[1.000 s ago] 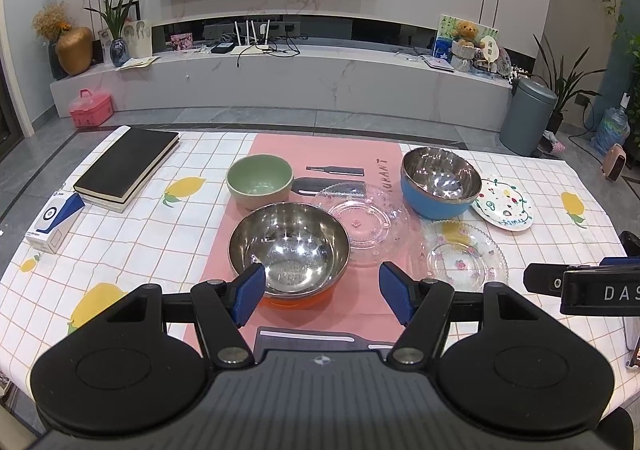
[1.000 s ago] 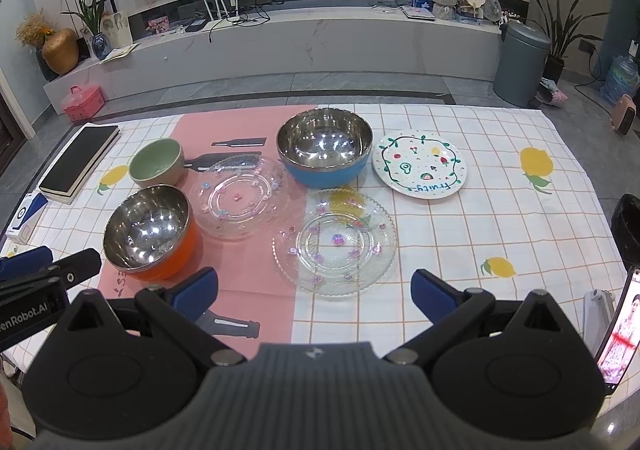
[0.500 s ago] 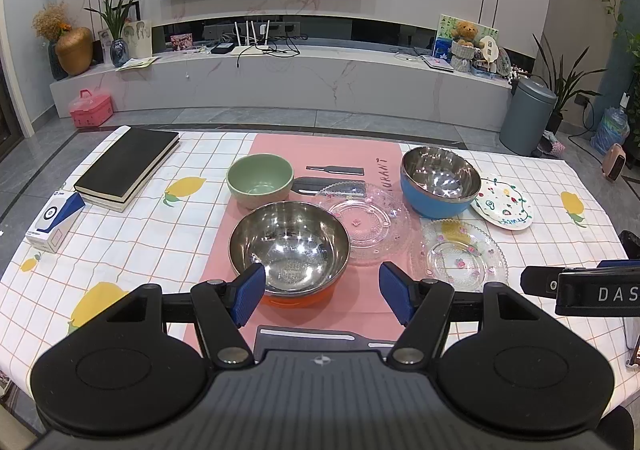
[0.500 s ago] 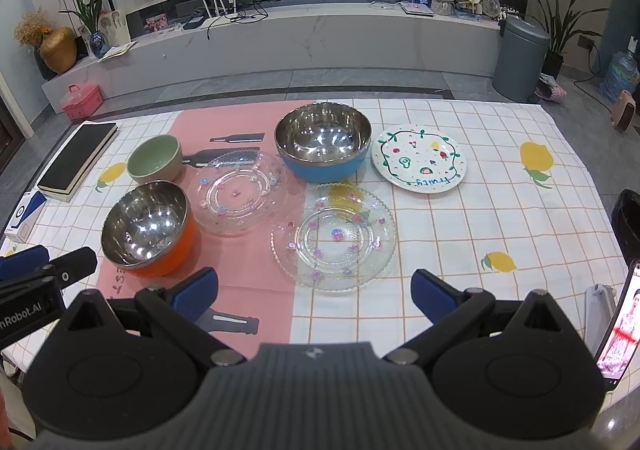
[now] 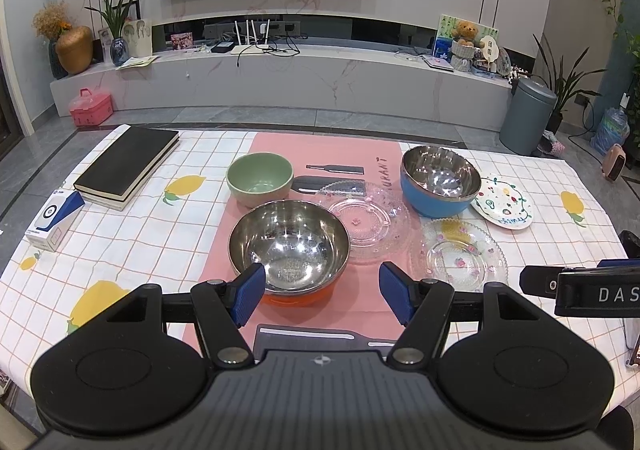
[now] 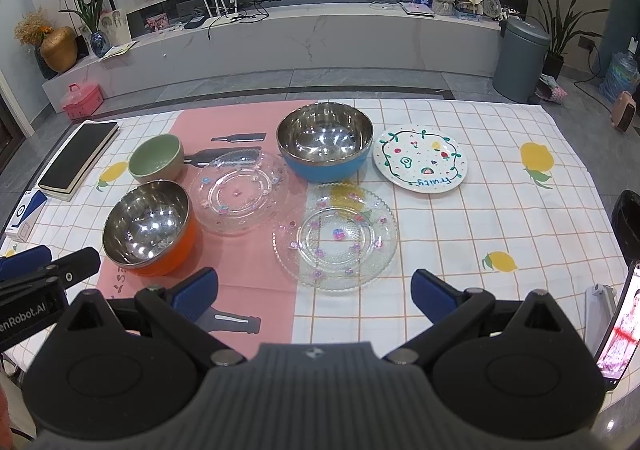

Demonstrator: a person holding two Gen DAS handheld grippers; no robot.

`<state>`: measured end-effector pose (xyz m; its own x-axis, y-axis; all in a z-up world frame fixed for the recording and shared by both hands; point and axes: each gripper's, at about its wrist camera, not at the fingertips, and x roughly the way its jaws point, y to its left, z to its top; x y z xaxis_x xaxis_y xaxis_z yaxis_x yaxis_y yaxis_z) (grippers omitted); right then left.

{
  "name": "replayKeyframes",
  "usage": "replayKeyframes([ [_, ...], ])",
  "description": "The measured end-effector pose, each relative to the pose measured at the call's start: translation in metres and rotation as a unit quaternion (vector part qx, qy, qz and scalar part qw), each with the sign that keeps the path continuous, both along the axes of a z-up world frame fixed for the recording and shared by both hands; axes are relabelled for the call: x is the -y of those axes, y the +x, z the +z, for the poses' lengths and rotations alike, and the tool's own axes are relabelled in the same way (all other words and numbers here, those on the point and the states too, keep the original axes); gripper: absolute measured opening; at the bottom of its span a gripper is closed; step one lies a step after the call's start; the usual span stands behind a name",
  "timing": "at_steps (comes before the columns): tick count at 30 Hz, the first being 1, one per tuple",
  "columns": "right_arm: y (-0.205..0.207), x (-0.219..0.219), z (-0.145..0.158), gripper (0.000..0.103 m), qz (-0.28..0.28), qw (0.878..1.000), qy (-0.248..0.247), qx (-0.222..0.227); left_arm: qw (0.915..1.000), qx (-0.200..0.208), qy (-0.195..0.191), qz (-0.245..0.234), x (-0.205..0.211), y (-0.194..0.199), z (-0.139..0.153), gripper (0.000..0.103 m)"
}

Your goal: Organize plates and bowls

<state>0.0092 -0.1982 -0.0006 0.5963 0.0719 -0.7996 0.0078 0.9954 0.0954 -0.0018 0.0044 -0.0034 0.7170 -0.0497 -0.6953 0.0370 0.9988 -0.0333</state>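
Note:
On the table stand an orange steel bowl (image 5: 288, 250) (image 6: 150, 228), a blue steel bowl (image 5: 440, 180) (image 6: 325, 146) and a small green bowl (image 5: 260, 179) (image 6: 157, 158). Two clear glass plates (image 5: 366, 222) (image 5: 458, 258) (image 6: 239, 192) (image 6: 335, 236) lie between them, and a white painted plate (image 5: 505, 206) (image 6: 420, 158) sits to the right. My left gripper (image 5: 322, 292) is open just short of the orange bowl. My right gripper (image 6: 315, 292) is open in front of the nearer glass plate. Both are empty.
A black book (image 5: 128, 164) and a small blue-and-white box (image 5: 54, 218) lie at the table's left. A pink runner (image 5: 320, 154) crosses the checked cloth. A phone (image 6: 616, 324) stands at the right edge. A grey bin (image 6: 520, 60) sits on the floor beyond.
The right wrist view has shifted slightly, so the dishes sit a little higher in it. The left gripper has barely moved. Nothing was grasped or displaced.

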Motion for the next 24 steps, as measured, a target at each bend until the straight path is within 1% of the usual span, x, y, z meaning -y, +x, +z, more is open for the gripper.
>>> replayKeyframes([
  [24, 0.0034, -0.0024, -0.0062, 0.100, 0.000, 1.000, 0.000, -0.009, 0.9999, -0.011, -0.001, 0.001, -0.0048, 0.0012, -0.0050, 0.077],
])
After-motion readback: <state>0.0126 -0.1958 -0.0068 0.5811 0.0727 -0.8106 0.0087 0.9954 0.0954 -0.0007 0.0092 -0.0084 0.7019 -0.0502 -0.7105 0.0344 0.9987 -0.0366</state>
